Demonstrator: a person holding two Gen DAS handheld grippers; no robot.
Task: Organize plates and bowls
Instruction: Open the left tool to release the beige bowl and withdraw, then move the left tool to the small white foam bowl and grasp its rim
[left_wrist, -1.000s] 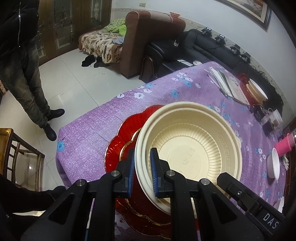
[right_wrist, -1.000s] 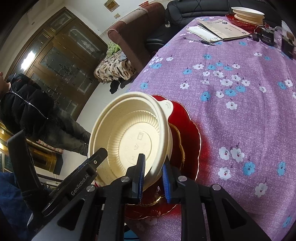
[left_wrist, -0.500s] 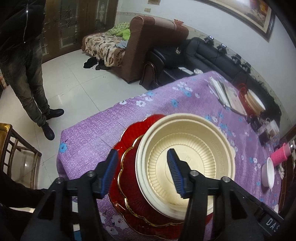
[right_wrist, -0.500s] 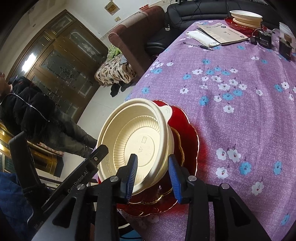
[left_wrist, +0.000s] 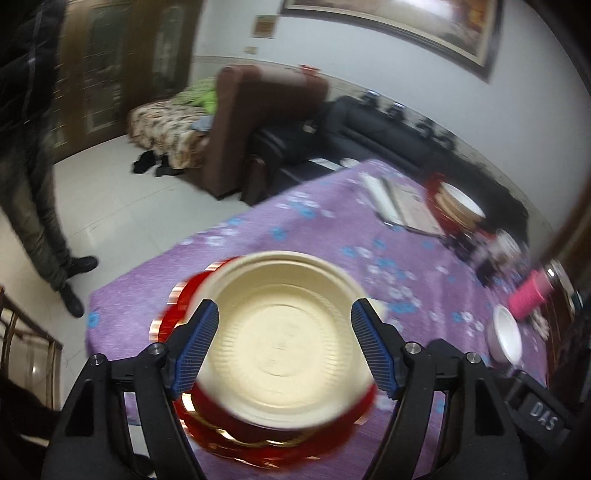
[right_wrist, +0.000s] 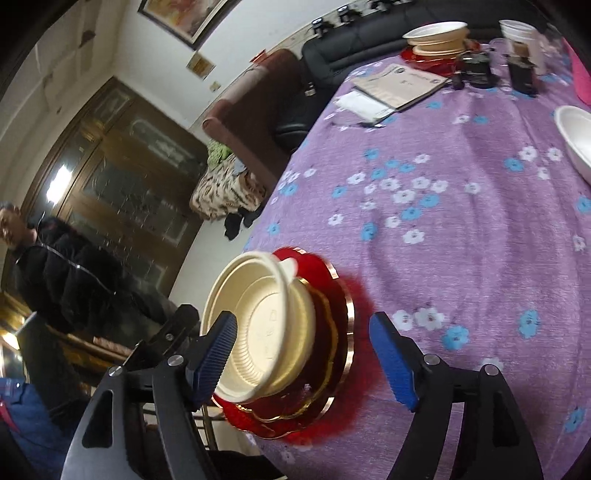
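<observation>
- Right gripper (right_wrist: 301, 356): blue-padded fingers (right_wrist: 393, 365) spread wide, gripping nothing.
- Cream bowl (right_wrist: 264, 325) sits on red gold-rimmed plates (right_wrist: 332, 332) at the near corner of the purple floral tabletop (right_wrist: 461, 229).
- Far end: another bowl-and-plate stack (right_wrist: 436, 38), booklet (right_wrist: 400, 83).
- White bowl (right_wrist: 576, 138) at right edge.

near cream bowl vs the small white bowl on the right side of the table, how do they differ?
The cream bowl is wider, with a ribbed inner wall and a rim tab; the white bowl is smaller and looks plain. The cream bowl sits stacked on red gold-edged plates at the table's near corner; the white bowl rests straight on the purple cloth. Both are upright, look empty, and neither is held.
</observation>
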